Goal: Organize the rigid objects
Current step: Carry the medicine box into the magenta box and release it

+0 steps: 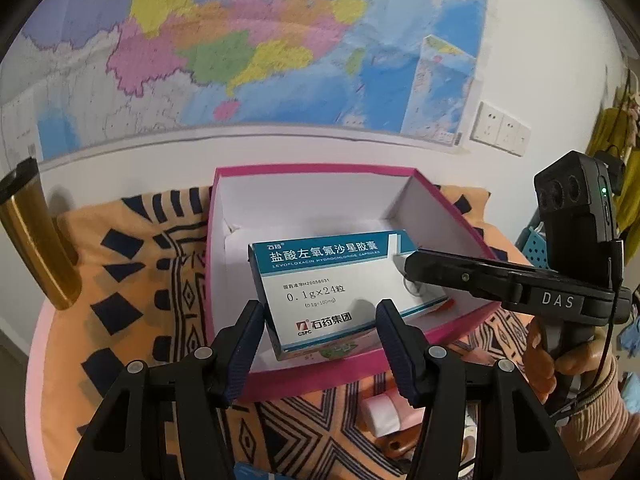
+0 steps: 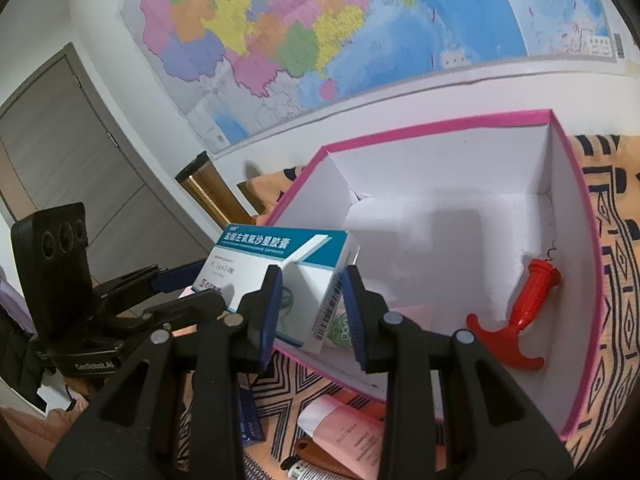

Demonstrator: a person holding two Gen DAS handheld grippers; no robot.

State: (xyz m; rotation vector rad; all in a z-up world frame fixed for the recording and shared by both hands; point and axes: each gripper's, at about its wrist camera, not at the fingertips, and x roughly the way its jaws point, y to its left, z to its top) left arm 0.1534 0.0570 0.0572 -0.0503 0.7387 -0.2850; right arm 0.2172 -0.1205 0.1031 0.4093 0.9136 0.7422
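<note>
A blue-and-white medicine carton (image 1: 328,284) is held tilted over the near edge of the pink box (image 1: 308,170). My left gripper (image 1: 320,320) has its pads on the carton's two lower sides. My right gripper (image 2: 312,296) is closed on the carton's end (image 2: 280,268), and its fingers (image 1: 440,270) also show in the left wrist view. A red corkscrew (image 2: 524,312) lies inside the pink box (image 2: 592,240) at its right. Under the carton a green-printed item (image 2: 340,330) lies in the box.
A gold thermos (image 1: 36,240) stands left of the box on the orange patterned cloth (image 1: 132,272). A pink tube (image 2: 344,428), a dark blue box (image 2: 250,420) and a brown case (image 2: 320,460) lie on the cloth in front of the box.
</note>
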